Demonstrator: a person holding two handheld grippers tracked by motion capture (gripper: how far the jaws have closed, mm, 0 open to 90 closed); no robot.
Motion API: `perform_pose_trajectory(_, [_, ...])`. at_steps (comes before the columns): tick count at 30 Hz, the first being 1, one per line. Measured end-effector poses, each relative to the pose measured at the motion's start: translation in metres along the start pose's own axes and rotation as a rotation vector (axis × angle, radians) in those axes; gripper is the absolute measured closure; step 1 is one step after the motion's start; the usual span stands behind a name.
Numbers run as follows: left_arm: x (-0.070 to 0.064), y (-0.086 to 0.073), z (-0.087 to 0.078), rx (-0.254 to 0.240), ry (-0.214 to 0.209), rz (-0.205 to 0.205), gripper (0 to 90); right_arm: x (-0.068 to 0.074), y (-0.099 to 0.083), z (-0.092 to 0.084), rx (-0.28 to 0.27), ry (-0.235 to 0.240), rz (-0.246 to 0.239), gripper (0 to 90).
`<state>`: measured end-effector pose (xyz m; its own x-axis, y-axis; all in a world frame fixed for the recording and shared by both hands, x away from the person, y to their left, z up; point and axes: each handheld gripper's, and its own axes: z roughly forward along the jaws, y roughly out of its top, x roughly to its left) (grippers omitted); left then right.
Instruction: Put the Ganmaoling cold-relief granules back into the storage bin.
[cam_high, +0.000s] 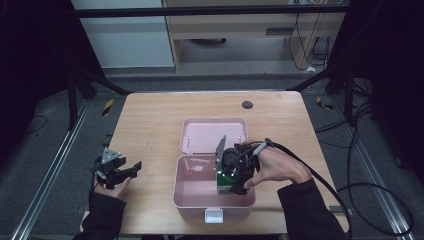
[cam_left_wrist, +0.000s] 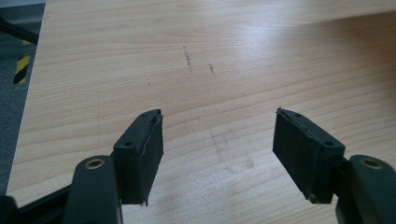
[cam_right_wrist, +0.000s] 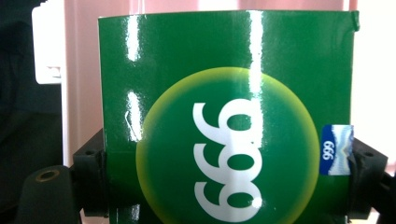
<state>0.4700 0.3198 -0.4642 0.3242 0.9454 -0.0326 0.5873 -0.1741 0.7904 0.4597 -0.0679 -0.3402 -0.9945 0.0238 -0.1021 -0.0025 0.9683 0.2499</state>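
L hand holds the left gripper low at table's left edge, jaws wide apart, nothing betw them. R hand angles the right gripper downward, jaws clamped on green box.

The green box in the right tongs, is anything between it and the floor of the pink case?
Nothing visible. The right tongs hold the green box inside the open pink case, whose visible floor is bare; its lid lies back.

The green box runs off the bottom edge in the right gripper view; from above, the right tongs hide most of it.
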Motion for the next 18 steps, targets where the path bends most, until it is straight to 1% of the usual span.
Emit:
perform_pose_trajectory(1, [0.0, 0.0, 0.0, 0.001, 0.001, 0.0, 32.7, 0.0, -0.001, 0.001, -0.007, 0.005, 0.006, 16.0])
perform_pose_trajectory(4, [0.0, 0.0, 0.001, 0.002, 0.0, 0.001, 32.7, 0.0, -0.004, 0.006, 0.005, 0.011, 0.013, 16.0])
perform_pose_trajectory(6, [0.0, 0.0, 0.001, 0.003, 0.001, 0.003, 32.7, 0.001, -0.005, 0.011, 0.023, 0.005, -0.007, 16.0])
perform_pose_trajectory(12, [0.0, 0.0, 0.0, 0.0, 0.0, -0.001, 32.7, 0.001, -0.002, 0.019, 0.031, 0.016, -0.013, 15.9])
perform_pose_trajectory(15, [0.0, 0.0, 0.0, 0.0, -0.001, 0.0, 32.7, 0.001, -0.004, 0.022, 0.032, 0.021, -0.007, 15.9])
perform_pose_trajectory(16, [0.0, 0.0, 0.0, -0.001, -0.001, 0.0, 32.7, 0.0, -0.005, 0.023, 0.027, 0.025, 0.007, 15.9])
perform_pose_trajectory(17, [0.0, 0.0, 0.0, -0.001, -0.001, 0.0, 32.7, 0.0, -0.005, 0.023, 0.027, 0.025, 0.007, 15.9])
perform_pose_trajectory(18, [0.0, 0.0, 0.0, -0.001, -0.001, 0.0, 32.7, 0.0, -0.009, 0.026, 0.027, 0.024, 0.012, 15.9])
